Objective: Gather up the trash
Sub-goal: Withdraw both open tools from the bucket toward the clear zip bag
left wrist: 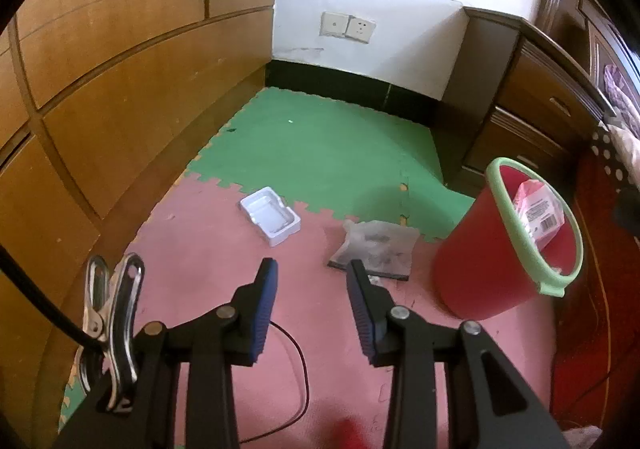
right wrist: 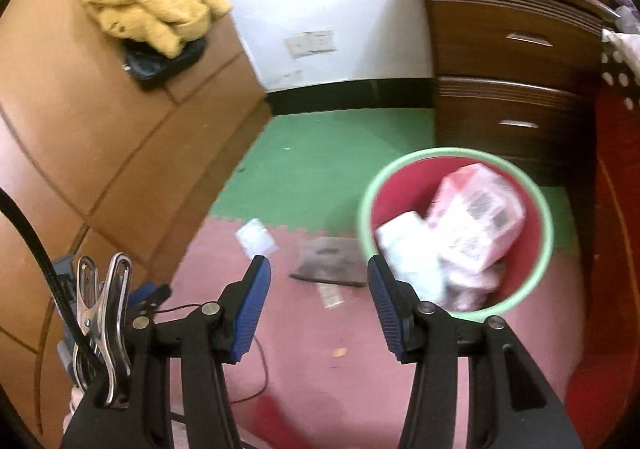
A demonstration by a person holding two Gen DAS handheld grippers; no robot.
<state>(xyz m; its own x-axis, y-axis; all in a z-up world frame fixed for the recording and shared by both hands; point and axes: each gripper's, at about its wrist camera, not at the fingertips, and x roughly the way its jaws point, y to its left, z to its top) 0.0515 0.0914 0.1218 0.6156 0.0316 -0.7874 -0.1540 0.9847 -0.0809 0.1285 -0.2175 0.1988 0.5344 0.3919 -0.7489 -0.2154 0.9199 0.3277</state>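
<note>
Your left gripper hangs over the pink foam mat with its ribbed blue pads spread and nothing between them. Your right gripper is spread wider, also empty, its right pad at the near rim of the bucket.

A thin dark cable loops across the mat near you. Just past the left pads lies a flat, crumpled grey bag, and to its left a white moulded plastic tray sits at the jigsaw seam with the green mat.

To the right stands the round red bucket with a pale green rim; inside lie a pink-and-white packet with a barcode label, its print unreadable, and white packaging.
</note>
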